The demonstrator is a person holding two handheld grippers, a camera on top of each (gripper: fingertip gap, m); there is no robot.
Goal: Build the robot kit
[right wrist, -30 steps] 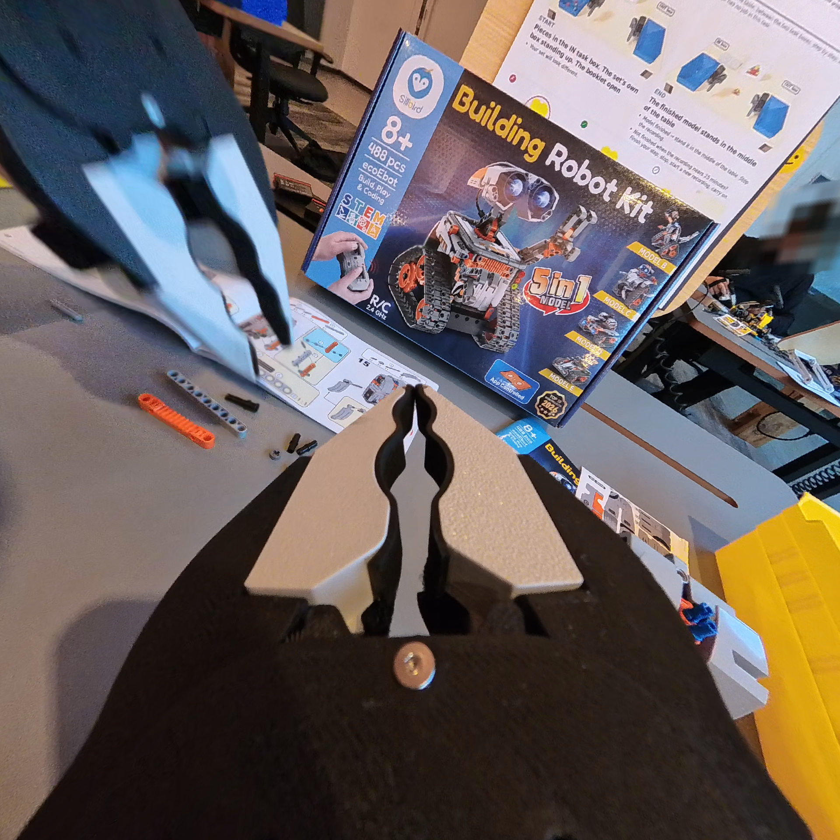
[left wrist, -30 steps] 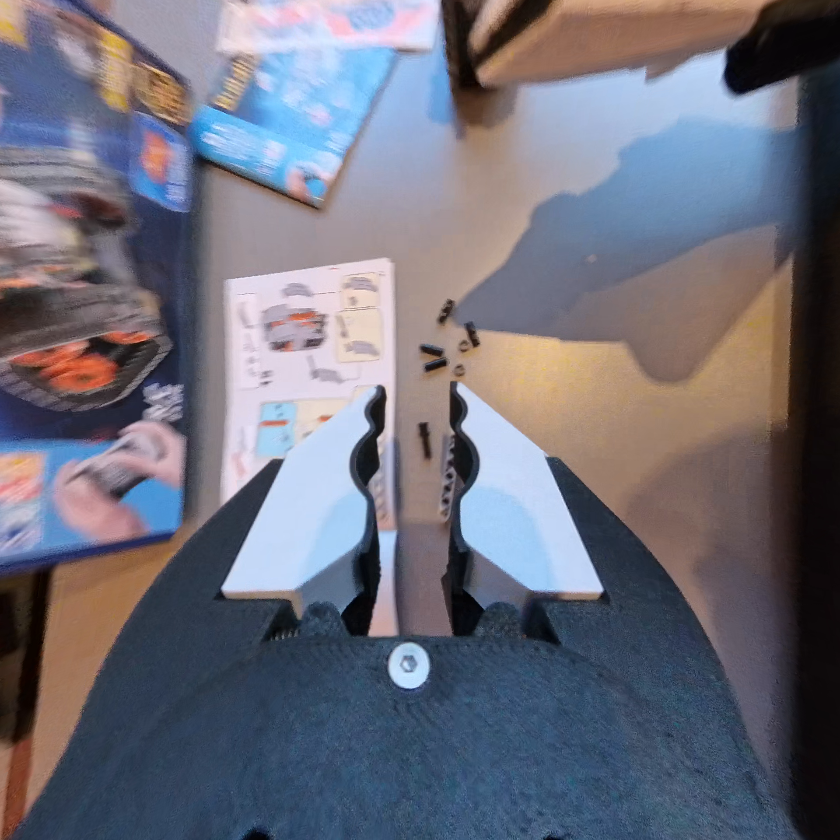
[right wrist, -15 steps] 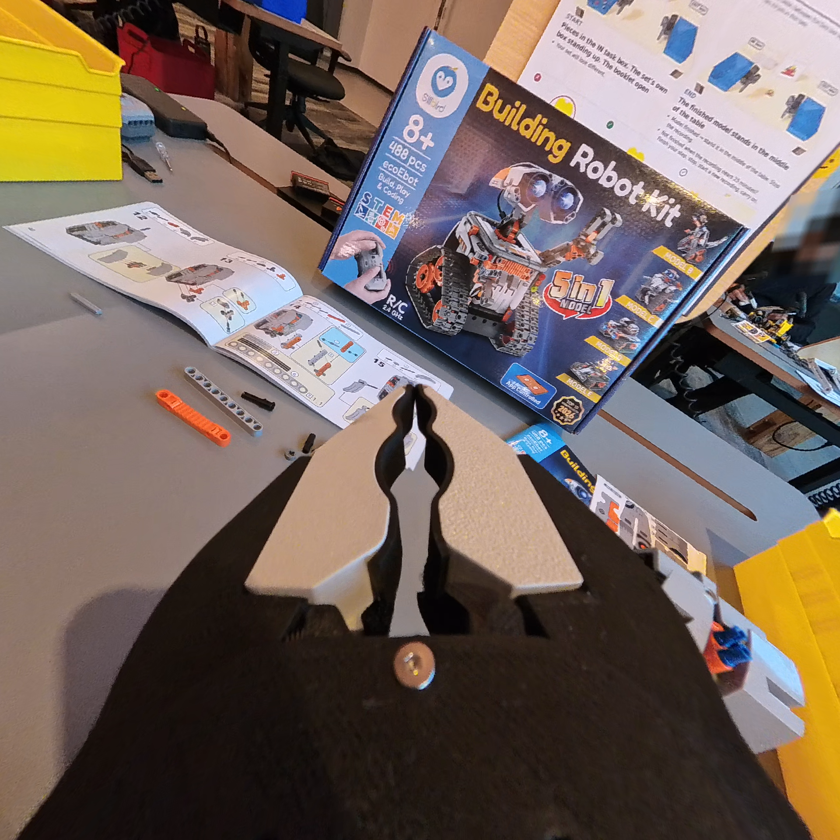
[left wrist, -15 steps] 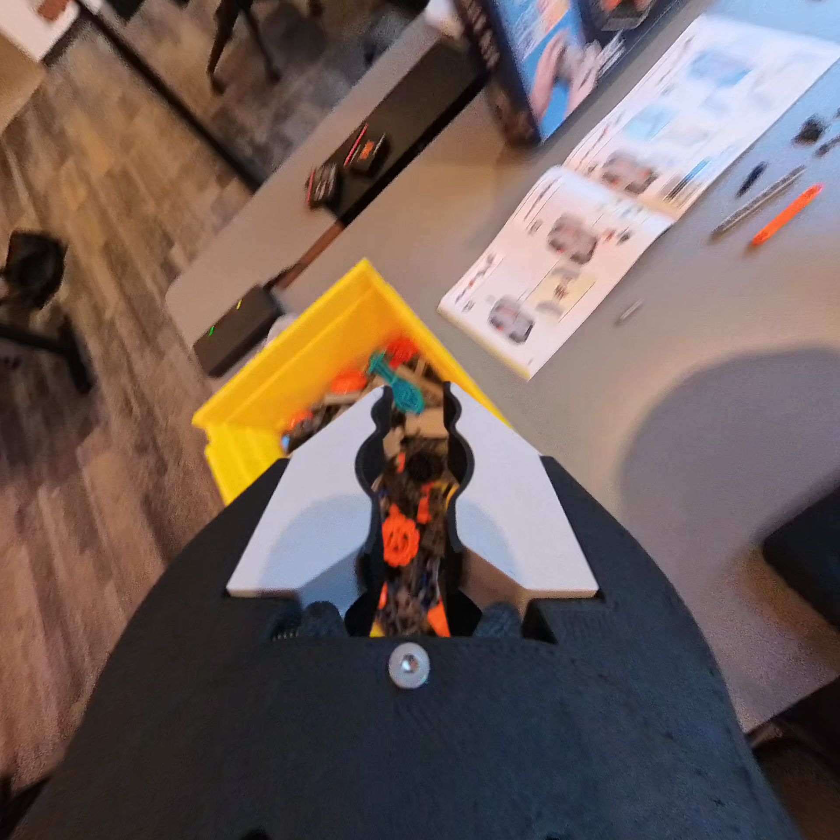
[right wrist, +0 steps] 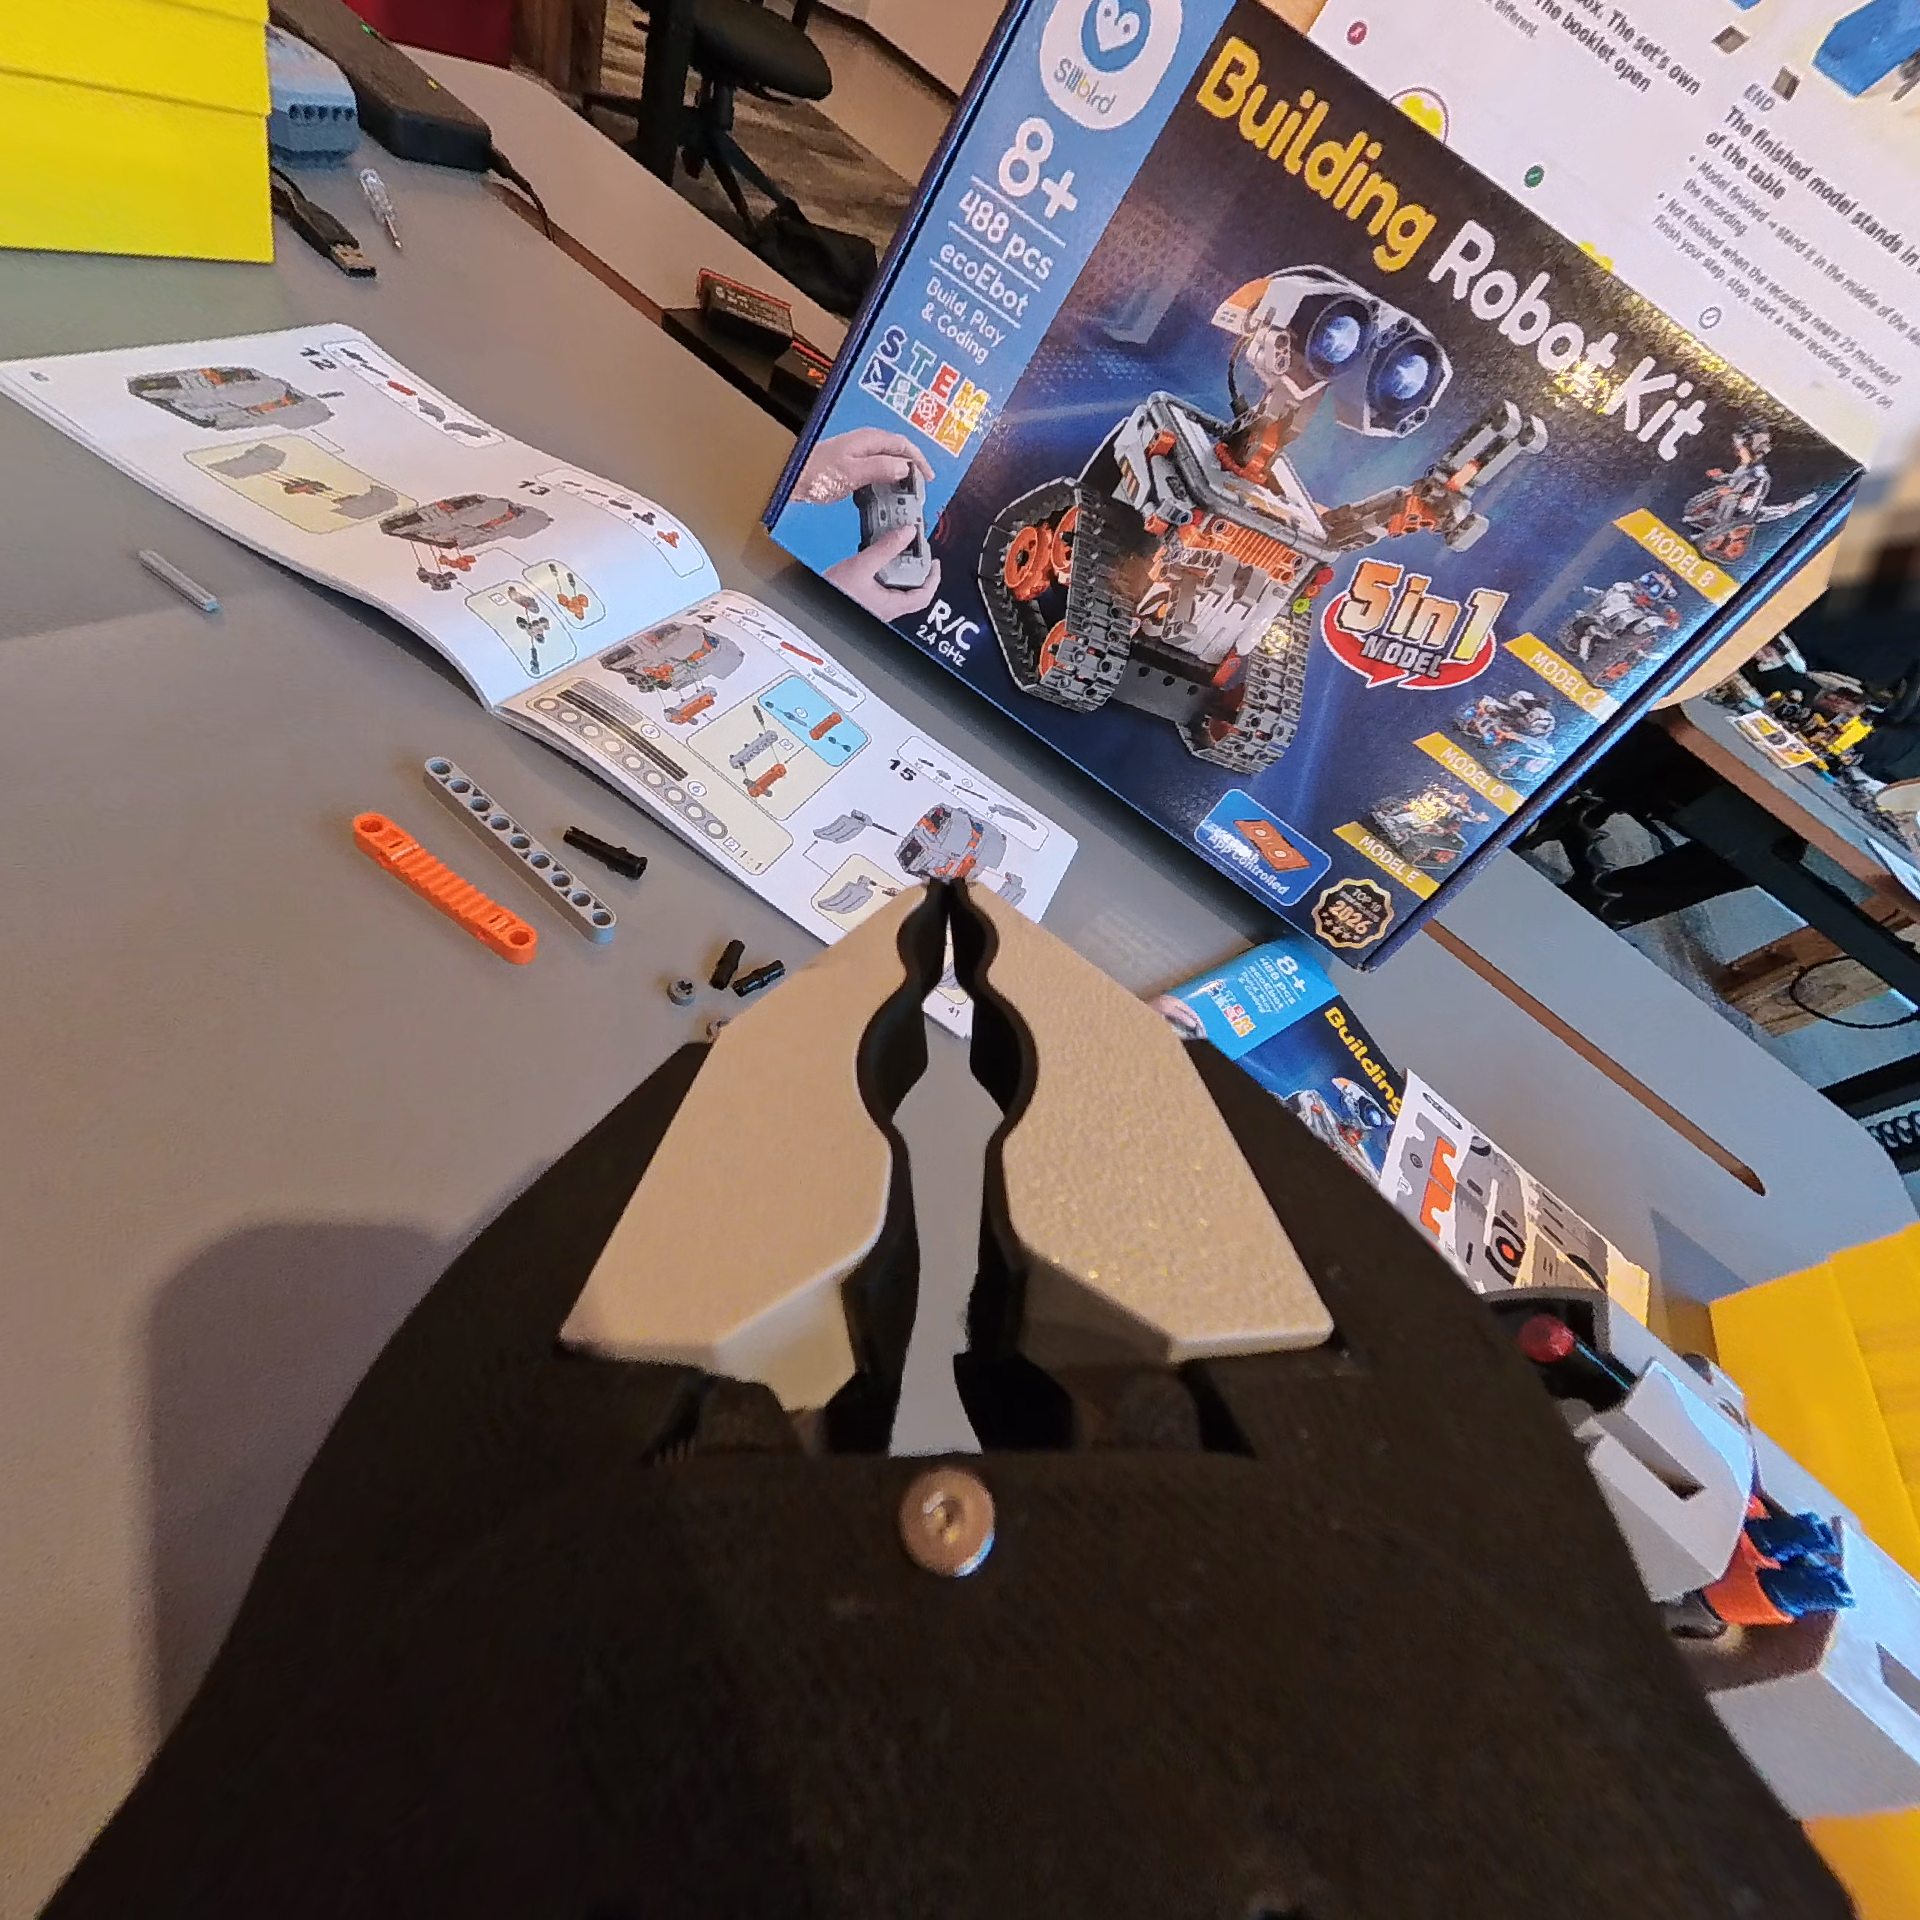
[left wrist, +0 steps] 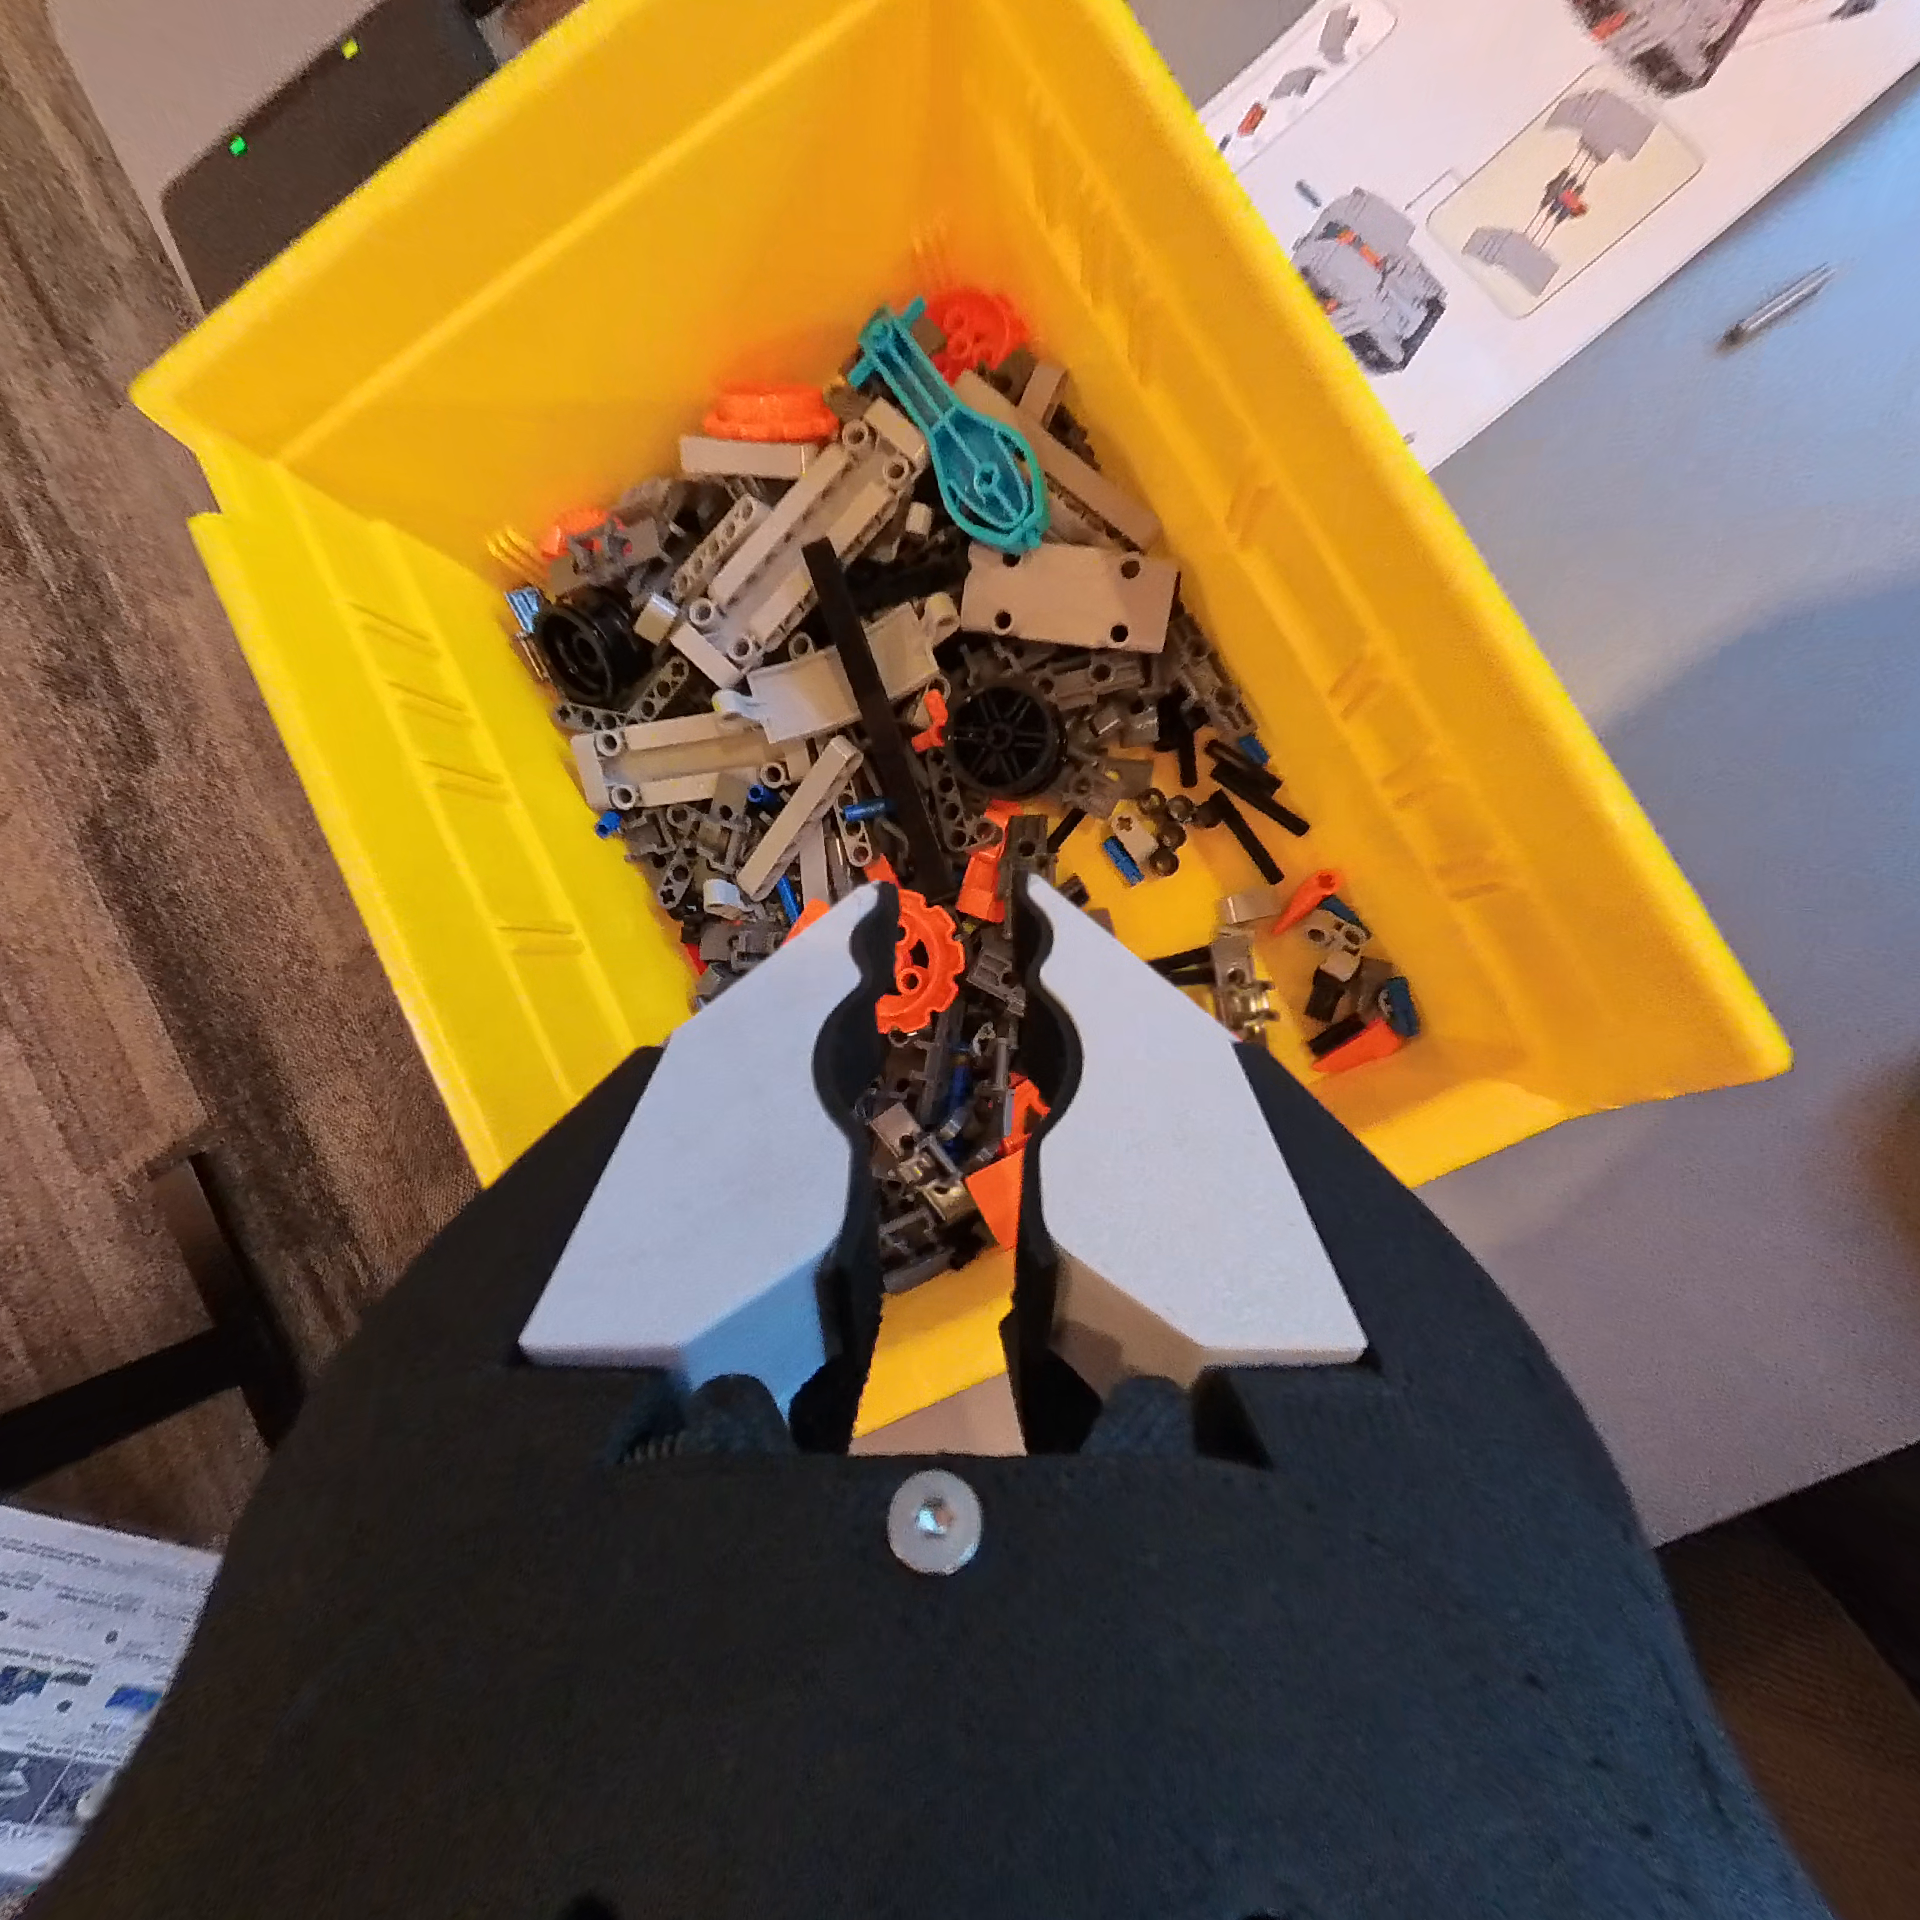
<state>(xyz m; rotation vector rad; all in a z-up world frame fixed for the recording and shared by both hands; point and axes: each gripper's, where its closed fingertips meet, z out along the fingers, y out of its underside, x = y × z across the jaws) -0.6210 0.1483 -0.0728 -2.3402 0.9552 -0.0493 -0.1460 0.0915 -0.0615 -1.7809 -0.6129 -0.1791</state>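
Observation:
My left gripper (left wrist: 951, 894) is open and empty, held above a yellow bin (left wrist: 644, 260) full of small grey, black and orange building parts (left wrist: 831, 665). An orange gear (left wrist: 920, 961) shows between its fingers, and a teal tool (left wrist: 961, 436) lies on top of the pile. My right gripper (right wrist: 948, 888) is shut and empty above the grey table (right wrist: 208, 1039). Ahead of it to the left lie an orange beam (right wrist: 442, 883), a grey holed beam (right wrist: 520, 847), a black pin (right wrist: 605, 852) and a few tiny black pieces (right wrist: 743, 971), beside an open instruction booklet (right wrist: 499, 582).
A robot kit box (right wrist: 1299, 499) stands behind the booklet. A smaller blue booklet (right wrist: 1288, 1049) and a grey part-built block (right wrist: 1662, 1455) lie to the right, next to another yellow bin (right wrist: 1849, 1382). A black device (left wrist: 312, 156) sits beyond the left bin. The floor (left wrist: 104, 727) is left of the table edge. Left tips to right tips: about 50 cm. My left tips are about 40 cm from the black pin (right wrist: 605, 852), my right tips only 15 cm.
My left gripper has swung away from the small parts by the booklet to over the yellow bin and has come closer to it. My right gripper has stayed shut and shifted slightly.

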